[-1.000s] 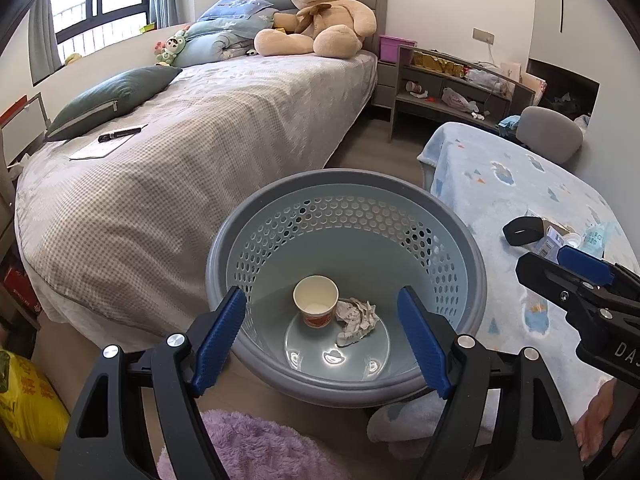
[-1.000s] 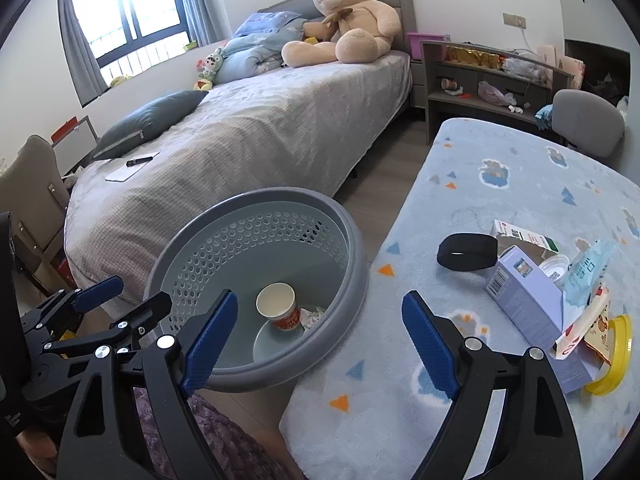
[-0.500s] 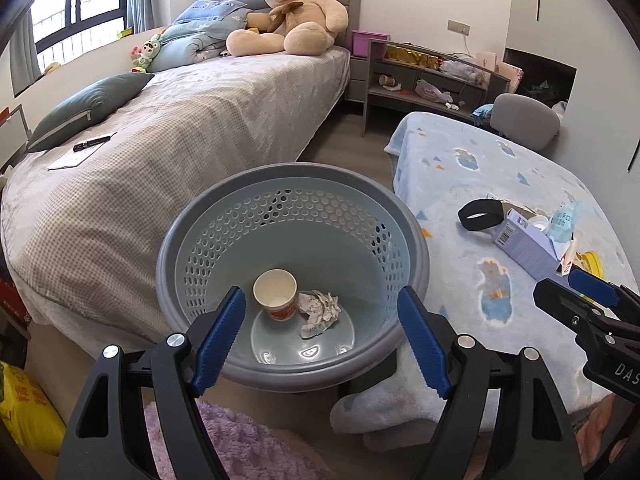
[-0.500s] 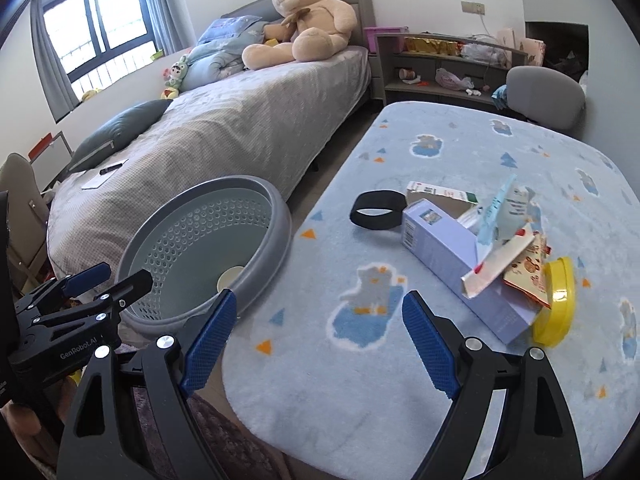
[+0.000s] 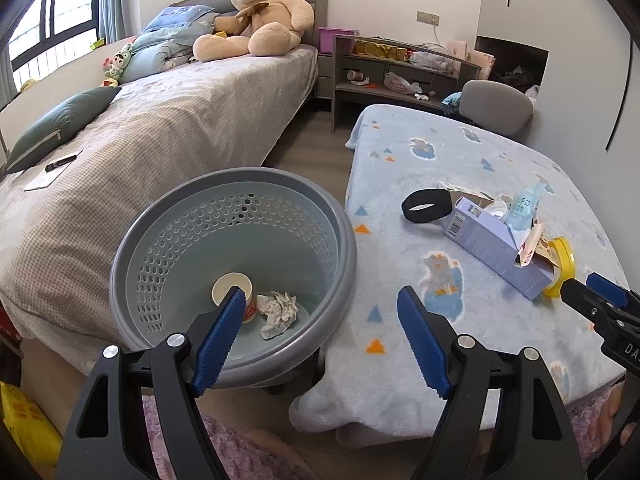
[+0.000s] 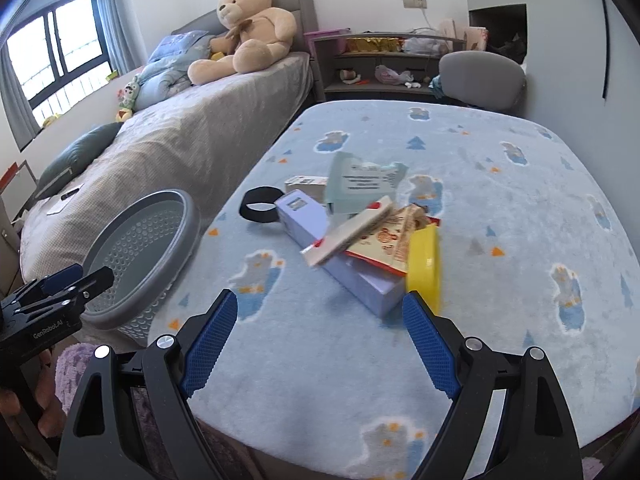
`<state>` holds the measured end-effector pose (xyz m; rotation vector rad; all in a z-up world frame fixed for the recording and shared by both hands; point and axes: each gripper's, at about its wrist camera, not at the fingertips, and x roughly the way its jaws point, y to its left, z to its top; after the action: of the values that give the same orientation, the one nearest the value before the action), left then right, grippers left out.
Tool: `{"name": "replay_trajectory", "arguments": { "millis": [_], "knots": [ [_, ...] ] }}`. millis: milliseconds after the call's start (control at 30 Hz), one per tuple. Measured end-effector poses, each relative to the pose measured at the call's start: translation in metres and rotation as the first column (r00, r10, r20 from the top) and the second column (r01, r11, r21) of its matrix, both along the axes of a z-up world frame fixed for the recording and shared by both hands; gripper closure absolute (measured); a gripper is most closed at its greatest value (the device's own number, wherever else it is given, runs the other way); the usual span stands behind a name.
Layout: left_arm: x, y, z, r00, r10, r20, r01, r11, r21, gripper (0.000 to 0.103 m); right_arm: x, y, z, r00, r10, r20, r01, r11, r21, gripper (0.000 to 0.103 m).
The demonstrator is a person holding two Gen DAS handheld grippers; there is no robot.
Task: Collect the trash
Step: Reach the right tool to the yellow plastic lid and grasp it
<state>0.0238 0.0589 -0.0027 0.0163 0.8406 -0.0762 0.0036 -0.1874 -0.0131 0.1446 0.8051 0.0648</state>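
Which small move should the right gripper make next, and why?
Probably ease the right gripper forward and down onto the near end of the lavender box. Its fingers are open and empty, and that end lies just beyond them on the table's blanket. The basket, beside the table, already holds a paper cup and a crumpled paper.

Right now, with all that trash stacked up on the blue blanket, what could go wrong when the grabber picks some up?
1. The wrappers lean loosely on the purple box, so grabbing the box could spill them.
2. The yellow lid stands on edge against the pile; a nudge from the open right gripper might roll it away.
3. The basket sits beside the table, below its edge, so a careless drop could miss it.
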Motion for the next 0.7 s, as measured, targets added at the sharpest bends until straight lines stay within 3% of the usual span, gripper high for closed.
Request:
{"name": "replay_trajectory", "arguments": {
  "millis": [400, 700],
  "knots": [
    [-0.001, -0.042, -0.001, 0.998, -0.055, -0.015, 0.055, 0.998, 0.010, 0.028, 0.010, -0.069, -0.016, 0.996, -0.085, -0.035, 0.083, 0.995, -0.049, 0.020],
    [0.000, -0.055, -0.003, 0.997, -0.071, -0.026, 0.072, 0.997, 0.022, 0.028, 0.029, -0.071, -0.029, 0.995, -0.081, -0.054, 0.078, 0.996, -0.047, 0.020]
  ]
}}
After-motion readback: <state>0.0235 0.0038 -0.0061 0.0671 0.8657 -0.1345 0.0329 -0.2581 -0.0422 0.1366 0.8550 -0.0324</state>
